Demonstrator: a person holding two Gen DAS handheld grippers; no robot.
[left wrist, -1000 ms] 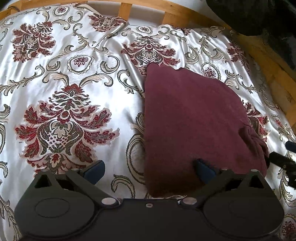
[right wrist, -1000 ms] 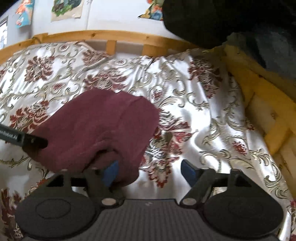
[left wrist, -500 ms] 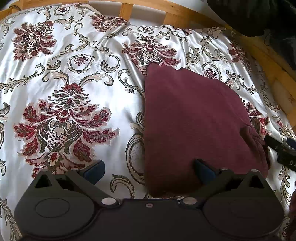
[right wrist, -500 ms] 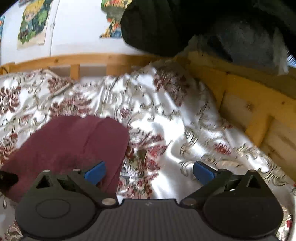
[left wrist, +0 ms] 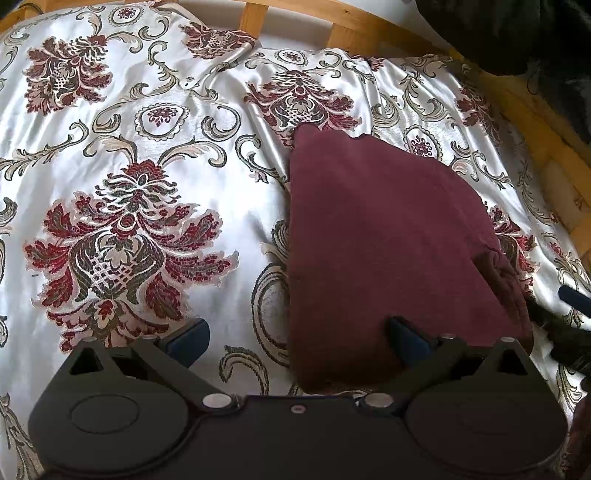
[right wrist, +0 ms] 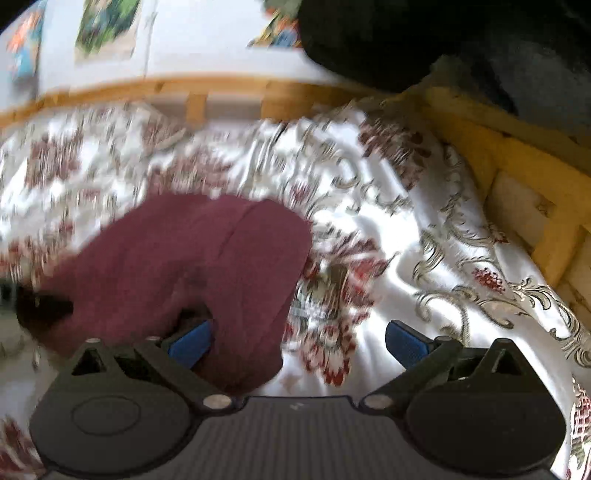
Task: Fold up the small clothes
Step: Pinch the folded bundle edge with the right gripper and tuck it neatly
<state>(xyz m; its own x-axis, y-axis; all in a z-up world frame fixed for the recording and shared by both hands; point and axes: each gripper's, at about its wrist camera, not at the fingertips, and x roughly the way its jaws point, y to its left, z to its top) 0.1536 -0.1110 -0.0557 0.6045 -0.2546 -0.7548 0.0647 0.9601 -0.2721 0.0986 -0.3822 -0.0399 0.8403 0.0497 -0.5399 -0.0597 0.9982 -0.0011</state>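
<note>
A folded maroon garment (left wrist: 384,236) lies flat on the patterned satin bedspread (left wrist: 125,206). My left gripper (left wrist: 297,341) is open over the garment's near left edge, its right finger above the cloth and its left finger above the bedspread. The garment also shows in the blurred right wrist view (right wrist: 192,266). My right gripper (right wrist: 297,343) is open at the garment's right corner, its left finger over a bunched fold. Neither holds anything. The right gripper's finger (left wrist: 572,297) shows at the left wrist view's right edge.
A wooden bed rail (left wrist: 369,33) runs along the far side and the right side (right wrist: 517,162). A dark bulky item (right wrist: 443,44) rests on the rail at the upper right. Posters (right wrist: 107,26) hang on the wall behind.
The right gripper swung away from the garment's corner and has come back to it, its view blurred by motion. The left gripper and the garment have hardly moved.
</note>
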